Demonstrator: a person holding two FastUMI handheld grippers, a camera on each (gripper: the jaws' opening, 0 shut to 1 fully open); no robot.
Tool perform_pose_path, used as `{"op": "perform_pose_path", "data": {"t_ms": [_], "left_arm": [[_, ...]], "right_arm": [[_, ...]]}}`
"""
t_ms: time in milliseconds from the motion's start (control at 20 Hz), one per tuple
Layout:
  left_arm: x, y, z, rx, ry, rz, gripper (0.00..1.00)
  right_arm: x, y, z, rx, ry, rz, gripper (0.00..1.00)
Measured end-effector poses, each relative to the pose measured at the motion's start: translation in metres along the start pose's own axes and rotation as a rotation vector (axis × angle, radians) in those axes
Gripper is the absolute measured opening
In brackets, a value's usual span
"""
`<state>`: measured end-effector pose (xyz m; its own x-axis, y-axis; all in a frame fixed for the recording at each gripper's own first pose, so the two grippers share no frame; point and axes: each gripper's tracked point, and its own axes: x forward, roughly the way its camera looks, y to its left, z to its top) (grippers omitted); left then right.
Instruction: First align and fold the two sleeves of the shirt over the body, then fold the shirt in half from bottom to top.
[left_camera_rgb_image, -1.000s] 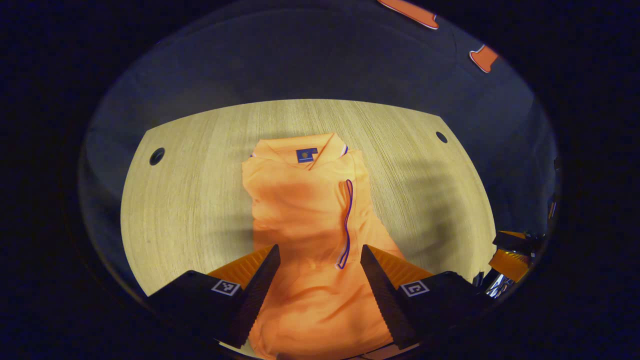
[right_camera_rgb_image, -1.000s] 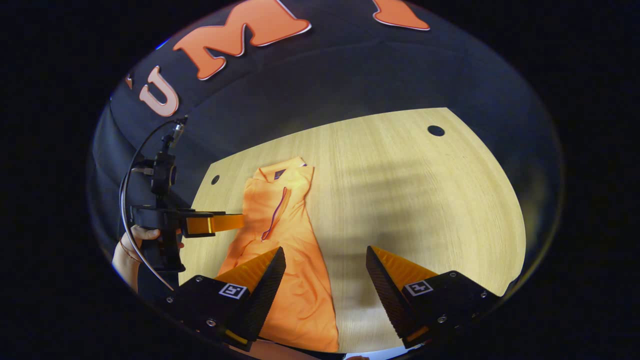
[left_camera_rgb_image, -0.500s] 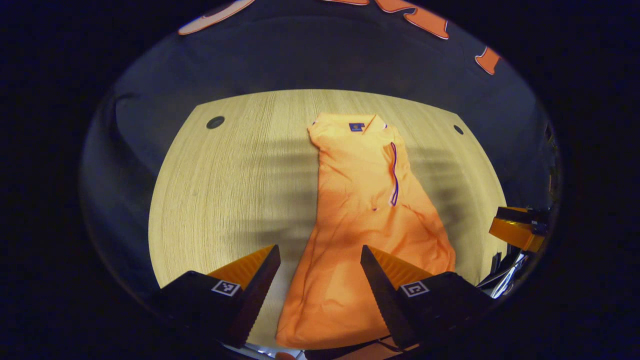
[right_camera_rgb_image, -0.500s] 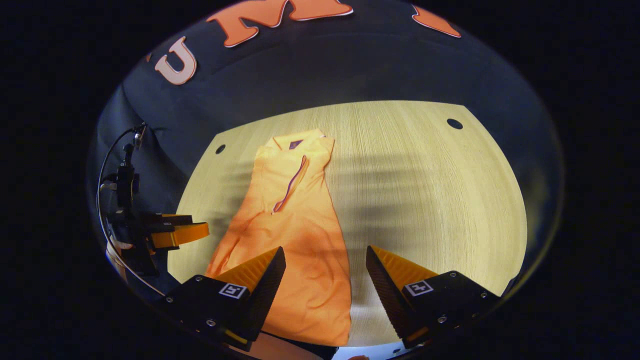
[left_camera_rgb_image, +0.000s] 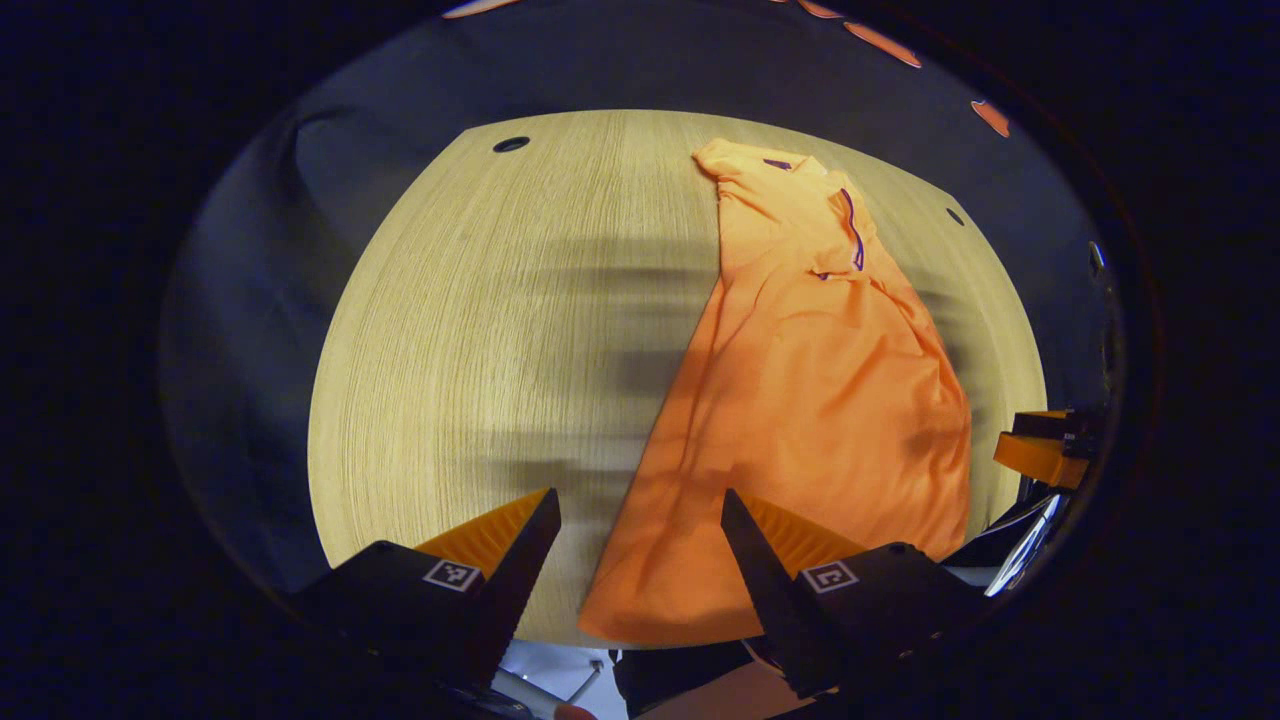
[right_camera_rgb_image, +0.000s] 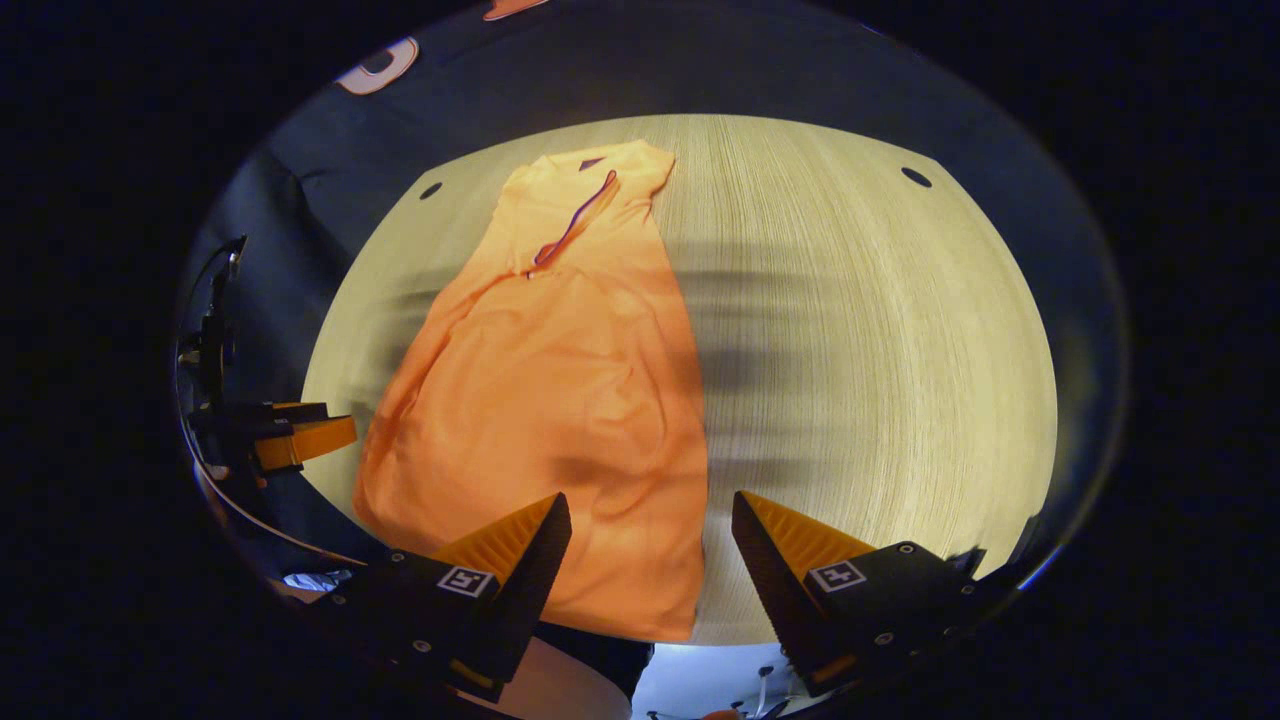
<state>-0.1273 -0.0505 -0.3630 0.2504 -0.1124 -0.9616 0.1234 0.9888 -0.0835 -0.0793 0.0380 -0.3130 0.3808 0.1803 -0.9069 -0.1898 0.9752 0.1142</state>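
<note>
- Your right tongs (right_camera_rgb_image: 650, 530) hang open above the near edge of the surface (right_camera_rgb_image: 860, 330), holding nothing.
- The shirt (right_camera_rgb_image: 550, 390) lies flat, collar far, hem near, sleeves folded over the body.
- Your left tongs (right_camera_rgb_image: 300, 440) sit just off the surface's left edge.

Recording booth, black cloth wall (left_camera_rgb_image: 600, 60), pale wooden table (left_camera_rgb_image: 480, 330) with cable holes
</note>
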Motion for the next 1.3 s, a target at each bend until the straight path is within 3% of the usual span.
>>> {"op": "perform_pose_path", "data": {"t_ms": [700, 1050, 1300], "left_arm": [[0.008, -0.003, -0.094, 0.035, 0.148, 0.029, 1.0], [0.024, -0.007, -0.114, 0.022, 0.202, 0.046, 1.0], [0.03, -0.015, -0.114, 0.039, 0.212, 0.046, 0.99]], "right_arm": [[0.015, 0.007, -0.098, 0.003, 0.184, -0.034, 0.99], [0.032, 0.001, -0.119, -0.005, 0.234, -0.102, 0.99], [0.031, 0.004, -0.116, -0.089, 0.223, -0.14, 0.96]]}}
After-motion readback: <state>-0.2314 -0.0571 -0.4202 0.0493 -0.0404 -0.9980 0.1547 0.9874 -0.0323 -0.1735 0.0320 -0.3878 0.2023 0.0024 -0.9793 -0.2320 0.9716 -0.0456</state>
